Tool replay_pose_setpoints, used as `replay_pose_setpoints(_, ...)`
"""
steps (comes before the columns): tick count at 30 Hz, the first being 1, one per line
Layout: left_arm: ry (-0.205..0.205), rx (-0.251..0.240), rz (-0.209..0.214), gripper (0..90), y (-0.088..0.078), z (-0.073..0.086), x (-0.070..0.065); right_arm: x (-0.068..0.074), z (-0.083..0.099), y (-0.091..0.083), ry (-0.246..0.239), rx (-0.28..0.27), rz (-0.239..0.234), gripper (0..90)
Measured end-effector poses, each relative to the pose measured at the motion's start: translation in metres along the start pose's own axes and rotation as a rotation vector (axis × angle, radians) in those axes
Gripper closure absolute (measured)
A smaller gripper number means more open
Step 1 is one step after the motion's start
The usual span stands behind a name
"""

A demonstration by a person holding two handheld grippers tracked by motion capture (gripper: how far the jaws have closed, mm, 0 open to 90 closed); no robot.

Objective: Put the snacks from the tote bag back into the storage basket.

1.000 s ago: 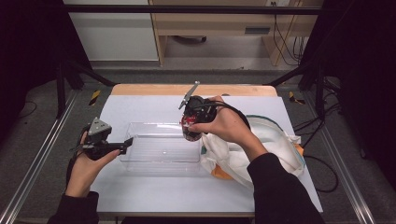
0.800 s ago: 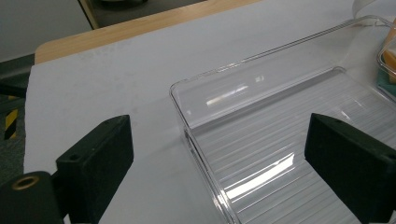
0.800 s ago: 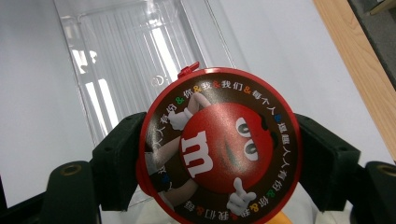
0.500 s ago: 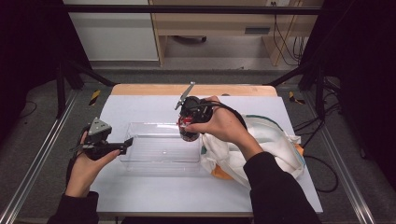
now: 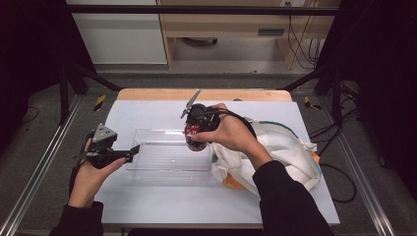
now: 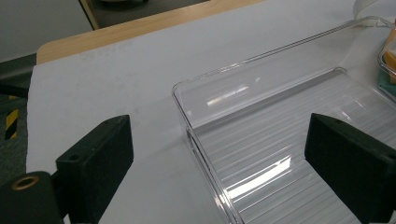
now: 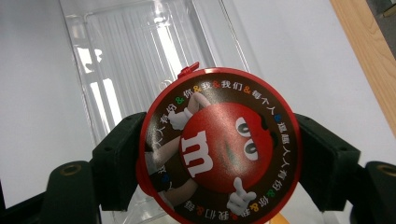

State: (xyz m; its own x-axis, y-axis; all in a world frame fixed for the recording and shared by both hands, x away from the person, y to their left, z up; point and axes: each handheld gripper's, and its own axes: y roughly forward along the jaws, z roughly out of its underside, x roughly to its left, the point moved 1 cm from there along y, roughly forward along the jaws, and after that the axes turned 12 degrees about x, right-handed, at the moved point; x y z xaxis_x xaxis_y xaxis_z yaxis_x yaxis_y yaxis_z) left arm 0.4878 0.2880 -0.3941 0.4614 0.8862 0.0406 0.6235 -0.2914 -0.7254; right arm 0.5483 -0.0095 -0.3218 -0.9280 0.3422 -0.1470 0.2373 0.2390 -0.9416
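- Clear tray (image 5: 169, 157): lies mid-table, long axis left to right, with its open top directly below the tub.
- Right gripper (image 5: 193, 140): pinches the round red candy tub (image 7: 219, 147) by its sides, above the tray's right end.
- Left gripper (image 5: 134, 150): jaws spread, straddling the tray's left end wall, gripping nothing.

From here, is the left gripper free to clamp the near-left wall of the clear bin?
Probably yes: the left gripper has open jaws straddling the clear bin corner, nothing between them but the wall.
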Motion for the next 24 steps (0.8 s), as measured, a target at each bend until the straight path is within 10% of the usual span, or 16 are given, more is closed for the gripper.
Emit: replay_pose_setpoints(24, -0.001, 0.002, 0.001, 8.0, 0.0, 0.0, 0.001, 0.002, 0.002, 0.016, -0.001, 0.009, -0.022, 25.6)
